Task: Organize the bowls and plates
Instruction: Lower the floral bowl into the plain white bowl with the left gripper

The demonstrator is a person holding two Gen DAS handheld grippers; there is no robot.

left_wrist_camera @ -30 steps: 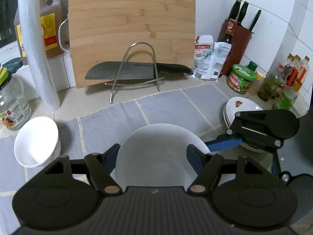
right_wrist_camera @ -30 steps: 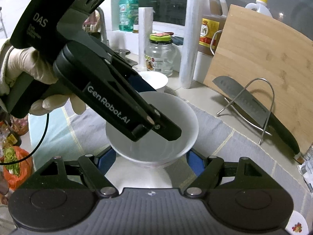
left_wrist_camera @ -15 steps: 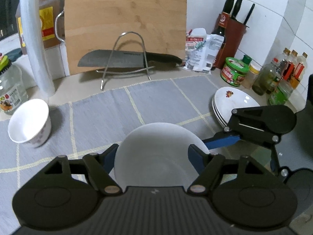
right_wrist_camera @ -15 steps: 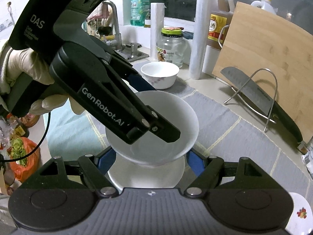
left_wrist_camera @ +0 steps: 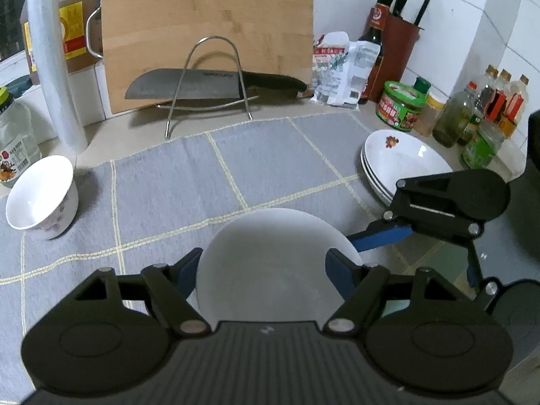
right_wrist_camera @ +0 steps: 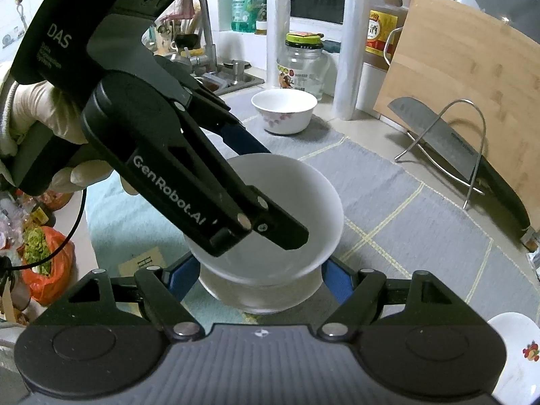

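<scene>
**Two grippers around stacked white bowls on a grey mat**

The left gripper (left_wrist_camera: 261, 265) reaches over a plain white bowl (left_wrist_camera: 270, 263), its blue fingers (left_wrist_camera: 337, 270) flanking the rim; a second ago they were tighter on it, and they have since parted a little, with the bowl between them. Whether the pads touch the rim now cannot be told. In the right wrist view this bowl sits nested on a lower white bowl (right_wrist_camera: 260, 298), which the right gripper (right_wrist_camera: 260, 281) brackets at a width unchanged from a second ago; contact there cannot be told either. A gloved hand (right_wrist_camera: 30, 114) carries the left gripper.

The bowls are at the near edge of the grey checked mat (left_wrist_camera: 270, 155). A flowered bowl (left_wrist_camera: 40, 195), now more upright in view than before, sits near the mat's left edge. Stacked plates (left_wrist_camera: 398, 165) rest at its right edge. Behind the mat, a knife (left_wrist_camera: 209, 84) lies in a wire rack against a cutting board (left_wrist_camera: 209, 27).
</scene>
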